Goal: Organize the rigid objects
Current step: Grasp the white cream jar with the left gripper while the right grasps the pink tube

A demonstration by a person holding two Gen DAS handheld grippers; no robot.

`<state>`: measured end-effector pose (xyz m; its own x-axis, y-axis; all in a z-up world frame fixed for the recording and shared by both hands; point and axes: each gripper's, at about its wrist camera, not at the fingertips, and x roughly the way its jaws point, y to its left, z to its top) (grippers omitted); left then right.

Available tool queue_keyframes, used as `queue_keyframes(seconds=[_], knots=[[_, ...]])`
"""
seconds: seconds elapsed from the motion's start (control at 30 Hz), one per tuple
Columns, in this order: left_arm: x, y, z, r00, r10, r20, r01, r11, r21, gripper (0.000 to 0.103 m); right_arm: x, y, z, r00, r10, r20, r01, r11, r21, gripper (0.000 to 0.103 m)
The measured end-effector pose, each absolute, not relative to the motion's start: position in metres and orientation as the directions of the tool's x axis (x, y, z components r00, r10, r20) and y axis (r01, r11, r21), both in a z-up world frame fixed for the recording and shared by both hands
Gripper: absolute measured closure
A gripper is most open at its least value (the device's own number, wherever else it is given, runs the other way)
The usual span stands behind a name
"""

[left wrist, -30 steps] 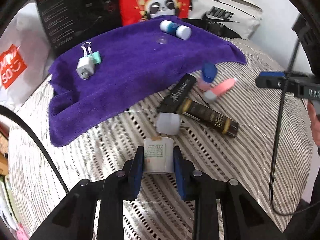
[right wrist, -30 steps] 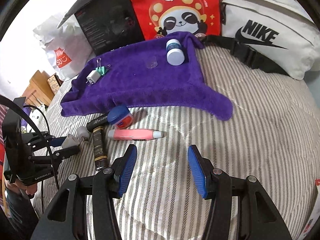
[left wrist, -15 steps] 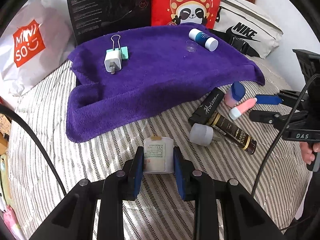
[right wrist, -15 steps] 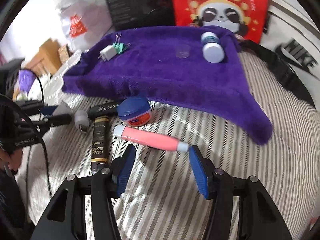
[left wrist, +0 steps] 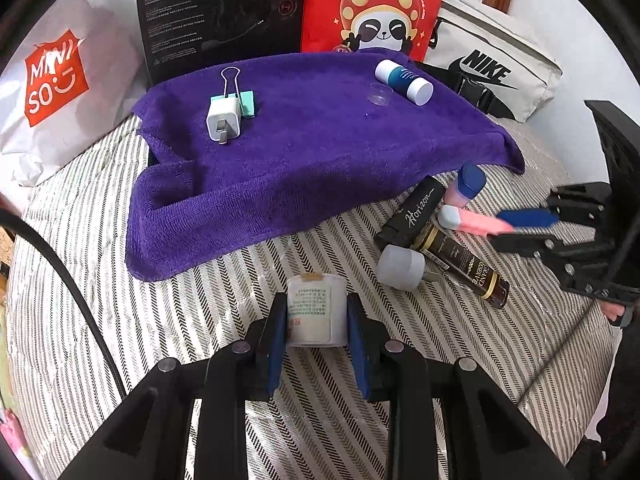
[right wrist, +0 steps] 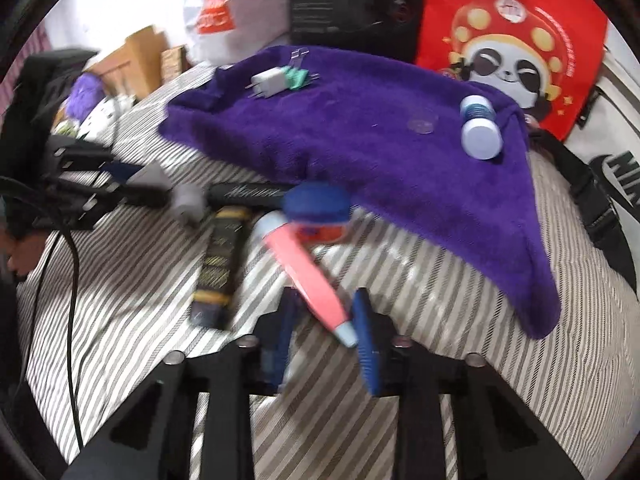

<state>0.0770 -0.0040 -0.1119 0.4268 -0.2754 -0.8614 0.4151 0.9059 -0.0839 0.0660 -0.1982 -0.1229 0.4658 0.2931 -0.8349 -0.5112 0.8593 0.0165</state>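
My left gripper (left wrist: 316, 318) is shut on a small white labelled bottle (left wrist: 315, 312), held above the striped bed. A purple towel (left wrist: 312, 152) carries a white charger plug (left wrist: 223, 123), a green binder clip (left wrist: 244, 100), a blue-and-white bottle (left wrist: 404, 82) and a clear lid (left wrist: 380, 94). My right gripper (right wrist: 326, 322) has its jaws narrowed around the pink tube (right wrist: 306, 270); motion blur hides whether they grip it. Beside it lie a blue-capped jar (right wrist: 318, 212), a black-and-gold tube (right wrist: 218, 264), a black Horizon tube (right wrist: 248, 192) and a white cap (right wrist: 188, 200).
A Miniso bag (left wrist: 52, 88), a black box (left wrist: 216, 12), a red panda bag (left wrist: 376, 4) and a white Nike pouch (left wrist: 492, 72) line the back. The bed is striped. A black cable (left wrist: 60, 280) runs at the left.
My right gripper moved forward onto the pink tube and its jaws narrowed around it. My left gripper swung left with the white bottle still held.
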Motion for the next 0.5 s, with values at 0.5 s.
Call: queue_keyframes(seconds=[0.5], knots=[[0.076, -0.004, -0.112, 0.43, -0.271, -0.861, 0.412, 0.908, -0.08, 0.076, 0.066, -0.176, -0.124, 0.481, 0.285, -0.829, -0.54, 0.841, -0.025, 0.084]])
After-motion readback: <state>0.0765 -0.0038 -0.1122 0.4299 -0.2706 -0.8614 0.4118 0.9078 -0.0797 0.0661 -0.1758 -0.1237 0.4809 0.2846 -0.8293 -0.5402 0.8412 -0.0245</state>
